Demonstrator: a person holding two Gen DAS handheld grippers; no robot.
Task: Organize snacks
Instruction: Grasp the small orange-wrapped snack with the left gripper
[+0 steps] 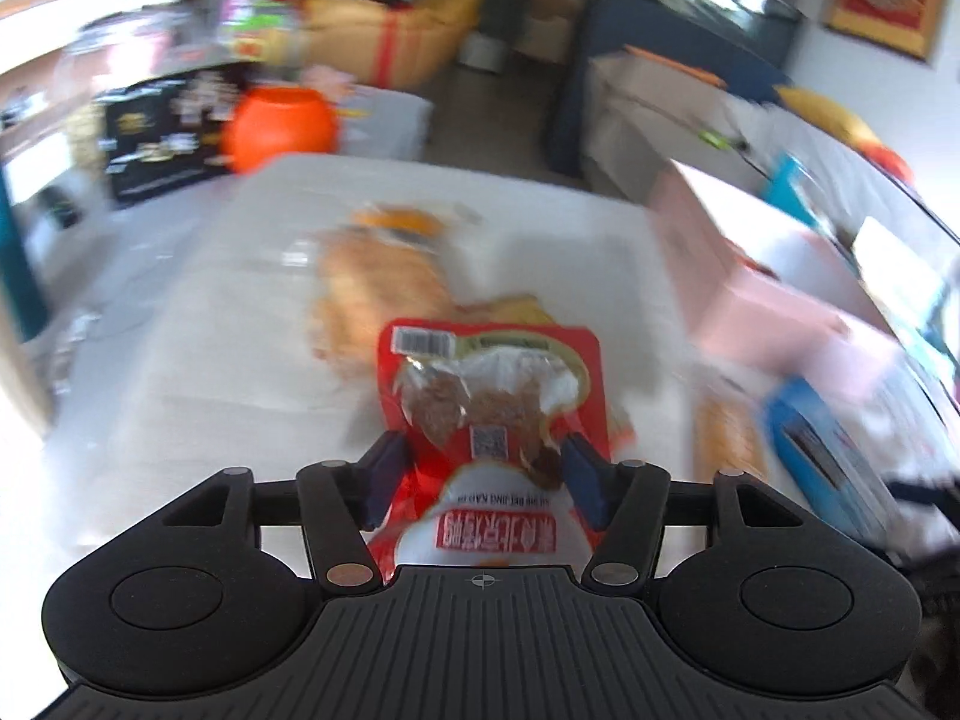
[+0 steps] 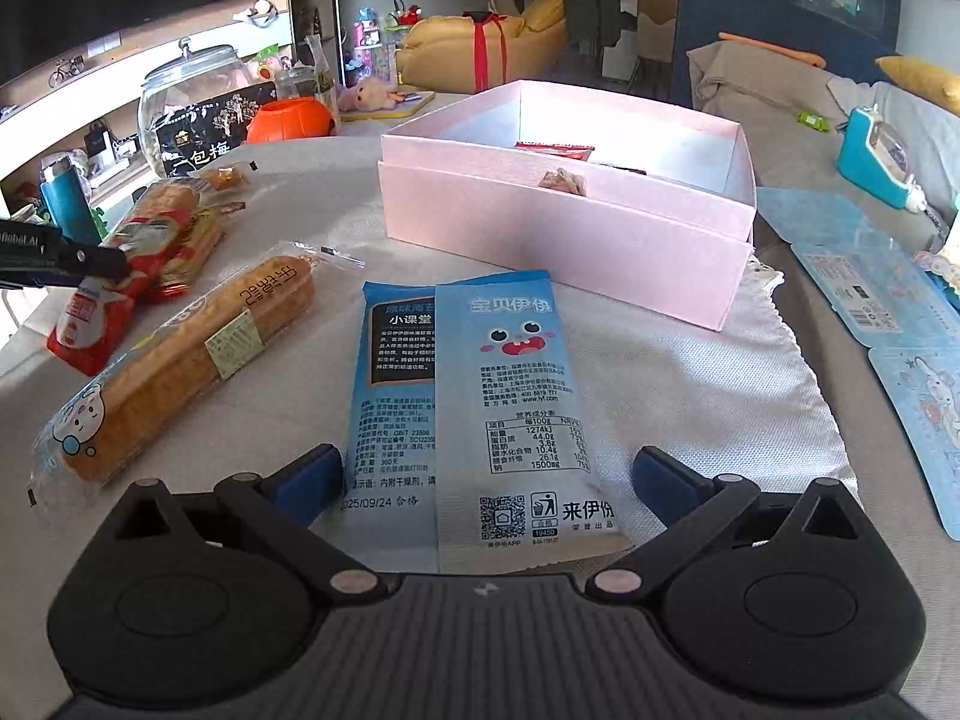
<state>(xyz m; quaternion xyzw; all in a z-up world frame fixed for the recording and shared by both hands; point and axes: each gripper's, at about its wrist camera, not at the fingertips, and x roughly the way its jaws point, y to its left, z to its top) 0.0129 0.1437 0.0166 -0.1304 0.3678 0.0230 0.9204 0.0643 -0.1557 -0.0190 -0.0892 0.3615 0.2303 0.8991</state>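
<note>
**Both grippers spread over snack packets, pink box partly filled**

Nearest us, the right gripper (image 2: 486, 474) stands with its jaws fully apart on either side of the blue packet (image 2: 480, 414), which lies flat on the white cloth (image 2: 720, 390) at the tabletop's near edge; the pads do not press it. The left gripper (image 1: 477, 474) has its jaws partly apart around the red packet (image 1: 489, 396); we cannot tell whether the pads touch it. Left of the blue packet lies a long bread roll (image 2: 180, 372) in clear wrap, and more wrapped breads (image 2: 174, 228) lie toward the left edge. Farther back sits the open pink box (image 2: 570, 240), holding a red-wrapped snack (image 2: 555, 150) and a small pinkish one (image 2: 561, 181). The right wrist view shows the box's inside sharply; the left wrist view is blurred and shows only its pink wall (image 1: 750, 276). An orange pot (image 2: 288, 120) stands beyond the far left corner.
</note>
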